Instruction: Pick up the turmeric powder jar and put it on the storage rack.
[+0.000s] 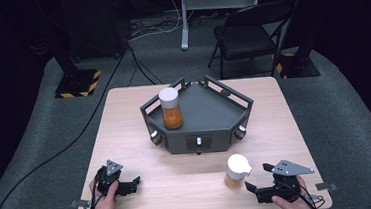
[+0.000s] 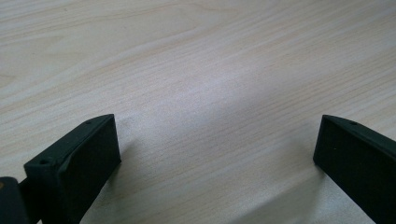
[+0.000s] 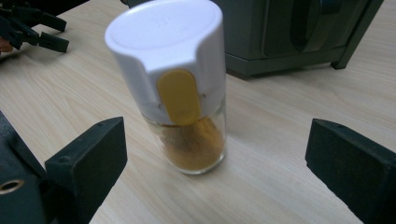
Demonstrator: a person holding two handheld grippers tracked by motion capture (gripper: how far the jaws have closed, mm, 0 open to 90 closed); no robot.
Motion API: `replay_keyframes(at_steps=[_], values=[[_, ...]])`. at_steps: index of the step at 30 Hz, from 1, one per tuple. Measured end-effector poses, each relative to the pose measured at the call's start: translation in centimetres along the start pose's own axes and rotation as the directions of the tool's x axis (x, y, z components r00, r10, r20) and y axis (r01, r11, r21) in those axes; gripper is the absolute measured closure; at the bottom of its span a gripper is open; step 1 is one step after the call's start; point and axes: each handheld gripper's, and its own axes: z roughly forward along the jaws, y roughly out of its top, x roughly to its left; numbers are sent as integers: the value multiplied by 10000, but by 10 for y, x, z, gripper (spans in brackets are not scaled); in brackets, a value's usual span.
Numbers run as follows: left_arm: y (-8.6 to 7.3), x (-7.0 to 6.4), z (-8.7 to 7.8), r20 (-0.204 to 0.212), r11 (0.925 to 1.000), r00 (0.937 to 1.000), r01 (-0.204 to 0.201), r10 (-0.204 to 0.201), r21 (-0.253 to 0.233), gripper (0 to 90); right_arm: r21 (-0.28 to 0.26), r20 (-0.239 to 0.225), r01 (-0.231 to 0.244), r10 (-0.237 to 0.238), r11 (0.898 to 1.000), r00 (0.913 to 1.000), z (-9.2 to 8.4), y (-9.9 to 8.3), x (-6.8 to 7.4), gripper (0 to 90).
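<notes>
My right gripper (image 3: 215,168) gapes around the spice jar (image 3: 180,88) (untouched); my left gripper (image 2: 217,154) is open too.

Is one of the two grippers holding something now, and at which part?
Nothing is held. The right gripper is open, apart from the spice jar; the left gripper is open over the bare table.

- Brightly lit table (image 1: 126,139) from overhead; dark, murky surroundings.
- Soft shadows under the left gripper (image 2: 217,163) jaws.
- Slightly blurred, low-resolution high view; near jaw tips soft-focused.
</notes>
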Motion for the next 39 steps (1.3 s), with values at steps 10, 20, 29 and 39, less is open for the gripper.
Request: replay_keyframes(at_steps=[10,20,29,39], values=[[0,0,0,0,10000,10000,3,-3,-1,0,-190,-108,209,-211,9996,9997,13,7,6,59],[0,0,0,0,10000,10000,-1,1,-1,0,-219,-325,327,-334,9992,9989,31,13,8,104],[0,0,0,14,10000,10000,-3,3,-5,0,-119,-328,342,-346,9993,9989,50,16,12,180],[0,0,0,28,10000,10000,-11,11,-3,0,-126,-125,446,-448,9989,9989,60,17,19,276]])
